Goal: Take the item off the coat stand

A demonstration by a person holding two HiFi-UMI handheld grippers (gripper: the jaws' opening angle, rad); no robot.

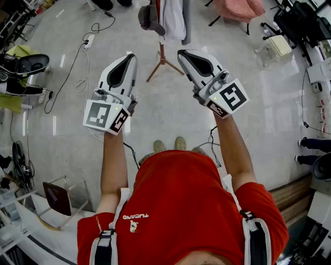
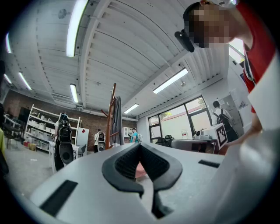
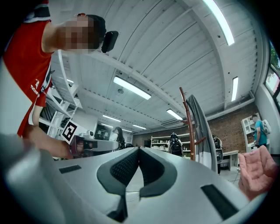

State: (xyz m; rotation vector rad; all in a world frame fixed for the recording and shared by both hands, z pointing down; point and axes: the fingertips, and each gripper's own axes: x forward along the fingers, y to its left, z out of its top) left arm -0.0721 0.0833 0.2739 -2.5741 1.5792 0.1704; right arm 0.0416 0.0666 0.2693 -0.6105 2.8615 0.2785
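The wooden coat stand (image 1: 163,61) rises from the floor straight ahead of me, carrying a dark cap (image 1: 148,18), a white garment (image 1: 172,18) and a grey garment (image 1: 186,20). My left gripper (image 1: 130,56) and right gripper (image 1: 181,53) are held up side by side in front of the stand, short of it, both tilted upward. Both are shut with nothing between the jaws. In the left gripper view the stand (image 2: 112,114) and its grey garment (image 2: 118,120) stand beyond my left gripper (image 2: 139,145). In the right gripper view the stand (image 3: 188,124) is right of my right gripper (image 3: 138,149).
A power strip (image 1: 88,40) with cables lies on the floor at the left. A pink seat (image 1: 239,8) and a white stool (image 1: 279,46) stand at the back right. A dark chair (image 1: 56,199) is at my near left. People stand by shelves (image 2: 48,135).
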